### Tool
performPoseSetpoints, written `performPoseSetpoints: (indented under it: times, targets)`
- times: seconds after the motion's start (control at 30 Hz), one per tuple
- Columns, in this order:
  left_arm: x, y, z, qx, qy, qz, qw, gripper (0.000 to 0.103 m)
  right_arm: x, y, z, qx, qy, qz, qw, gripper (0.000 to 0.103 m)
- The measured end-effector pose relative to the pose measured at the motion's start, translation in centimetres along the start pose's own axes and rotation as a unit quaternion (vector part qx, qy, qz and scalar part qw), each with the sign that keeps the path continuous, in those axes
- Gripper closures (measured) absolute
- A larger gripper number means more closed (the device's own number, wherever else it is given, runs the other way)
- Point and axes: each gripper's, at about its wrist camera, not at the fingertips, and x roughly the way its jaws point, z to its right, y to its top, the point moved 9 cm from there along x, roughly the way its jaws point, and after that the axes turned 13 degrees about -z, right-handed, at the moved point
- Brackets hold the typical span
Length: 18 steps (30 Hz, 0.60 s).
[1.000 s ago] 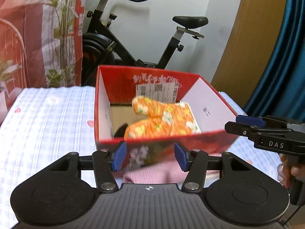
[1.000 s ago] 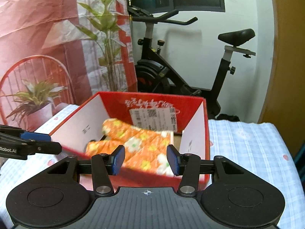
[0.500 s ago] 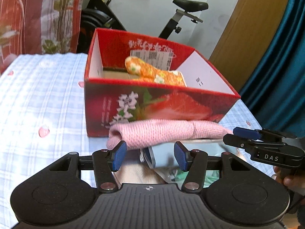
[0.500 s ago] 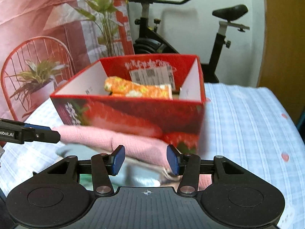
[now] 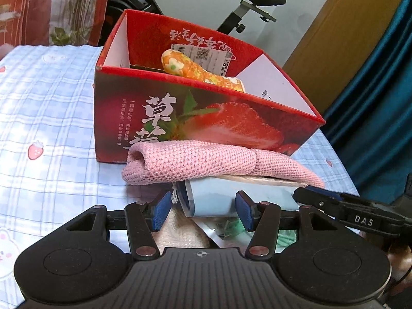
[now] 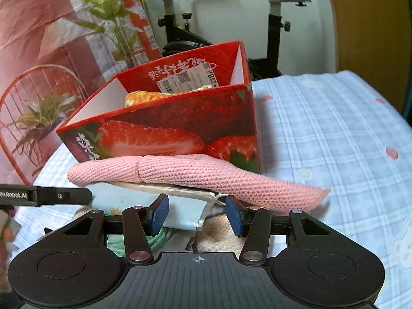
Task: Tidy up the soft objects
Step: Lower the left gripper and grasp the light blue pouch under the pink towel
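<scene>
"das" on right hand-held gripper (image 5: pixel 306 191); "草" on box (image 5: pixel 206 126)

Red, pink and pale blue in front of the two claws

Ahead of the left claw (image 5: pixel 203 209), with blue pads and black body, lies a pink knitted cloth (image 5: pixel 206 163); beyond it a red box (image 5: pixel 206 121) printed with strawberries and white characters, white inside. In it, an orange item with white flowers (image 5: pixel 200 70). The tabletop cover (image 6: pixel 334 134) beside the right claw (image 6: pixel 197 215) is pale blue check with small pink strawberries.
</scene>
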Motion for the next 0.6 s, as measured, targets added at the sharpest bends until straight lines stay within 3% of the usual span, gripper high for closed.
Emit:
performPoseSetpoints:
  times: [0.17, 0.37, 0.4, 0.5, 0.6]
  targets:
    - [0.8, 0.0, 0.4, -0.006, -0.01, -0.006, 0.9999, 0.045, 0.5, -0.1, -0.3, 0.008, 0.012, -0.01, 1.0, 0.049]
    - [1.7, 0.1, 0.8, -0.016, -0.02, -0.01, 0.9996, 0.047, 1.7, -0.1, -0.6, 0.038, 0.035, -0.021, 0.998, 0.049]
    - [1.6, 0.1, 0.8, -0.015, -0.016, -0.008, 0.9997, 0.057, 1.9, -0.1, -0.8, 0.041, 0.038, -0.023, 0.998, 0.053]
    - [1.1, 0.3, 0.4, -0.013, 0.006, 0.001, 0.9999, 0.074, 1.8, 0.3, -1.5, 0.04, 0.037, -0.022, 0.998, 0.059]
    - [0.1, 0.4, -0.3, -0.023, 0.008, 0.014, 0.9996, 0.081, 1.4, 0.6, -1.9, 0.032, 0.035, -0.016, 0.999, 0.074]
